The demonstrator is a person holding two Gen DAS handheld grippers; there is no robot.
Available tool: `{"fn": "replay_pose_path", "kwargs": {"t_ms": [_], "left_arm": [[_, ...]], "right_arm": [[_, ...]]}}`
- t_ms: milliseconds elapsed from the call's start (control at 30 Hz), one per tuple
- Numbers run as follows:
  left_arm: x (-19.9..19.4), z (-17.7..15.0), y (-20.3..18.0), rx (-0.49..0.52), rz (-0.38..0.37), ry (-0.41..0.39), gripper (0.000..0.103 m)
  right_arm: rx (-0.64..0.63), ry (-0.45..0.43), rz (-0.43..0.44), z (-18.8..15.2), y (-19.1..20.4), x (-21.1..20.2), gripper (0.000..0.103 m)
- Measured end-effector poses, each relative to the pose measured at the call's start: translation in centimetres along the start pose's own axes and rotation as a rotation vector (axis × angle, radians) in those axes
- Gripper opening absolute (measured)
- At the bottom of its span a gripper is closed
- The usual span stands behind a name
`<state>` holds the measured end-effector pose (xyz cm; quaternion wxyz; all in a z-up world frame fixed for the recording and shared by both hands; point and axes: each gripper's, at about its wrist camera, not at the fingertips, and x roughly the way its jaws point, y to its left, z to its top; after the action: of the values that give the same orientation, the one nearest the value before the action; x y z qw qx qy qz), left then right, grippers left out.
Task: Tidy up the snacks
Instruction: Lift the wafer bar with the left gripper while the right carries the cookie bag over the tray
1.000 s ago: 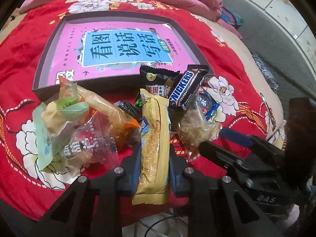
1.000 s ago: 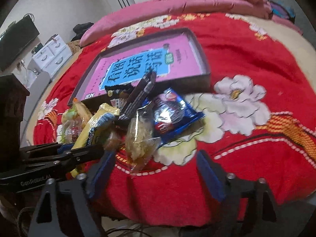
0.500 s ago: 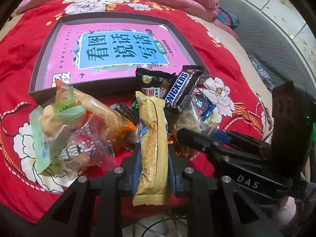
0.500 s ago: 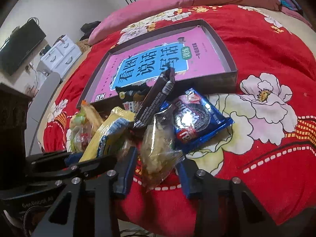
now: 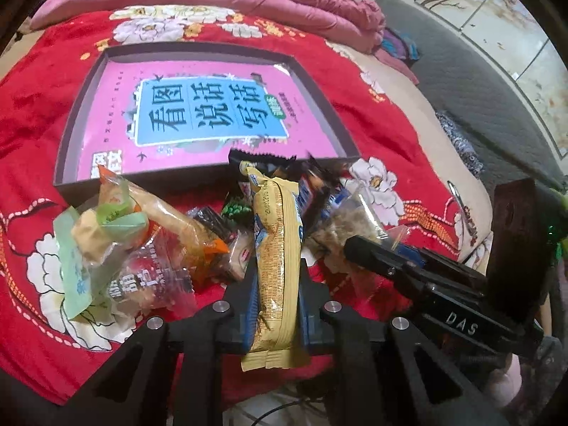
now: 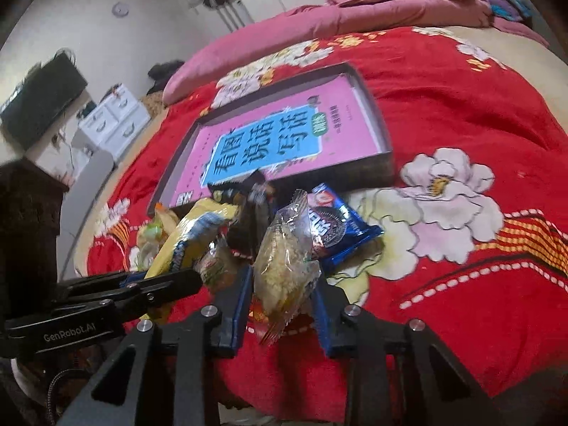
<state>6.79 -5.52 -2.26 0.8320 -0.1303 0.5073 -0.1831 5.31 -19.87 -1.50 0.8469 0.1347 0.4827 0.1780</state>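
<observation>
The snack pile (image 5: 220, 234) lies on the bedspread (image 5: 32, 113) before the tray (image 5: 81, 106) — a book (image 5: 209, 113) inside it.

A long yellow snack packet (image 5: 275, 266) stands tilted just in front of the shallow dark box (image 5: 71, 131), which holds a pink book. Beside it, a clear packet of pale crumbly snack (image 6: 284, 266) leans near the box's front wall. A blue cookie packet (image 6: 337, 230) lies flat before that wall.
</observation>
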Motion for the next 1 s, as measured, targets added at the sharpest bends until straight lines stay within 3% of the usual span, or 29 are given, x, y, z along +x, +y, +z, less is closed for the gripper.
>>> {"fn": "replay_pose_path", "kwargs": {"t_ms": [500, 1000], "left_arm": [[-3.2, 1.3, 1.2, -0.026, 0.018, -0.097, 0.019], [-4.6, 3.6, 3.7, -0.077, 0.074, -0.175, 0.019]], "right_arm": [[-0.021, -0.128, -0.04, 1.7, -0.4, -2.4, 0.031], [-0.062, -0.18, -0.037, 3.9, 0.3, -2.2, 0.031]]}}
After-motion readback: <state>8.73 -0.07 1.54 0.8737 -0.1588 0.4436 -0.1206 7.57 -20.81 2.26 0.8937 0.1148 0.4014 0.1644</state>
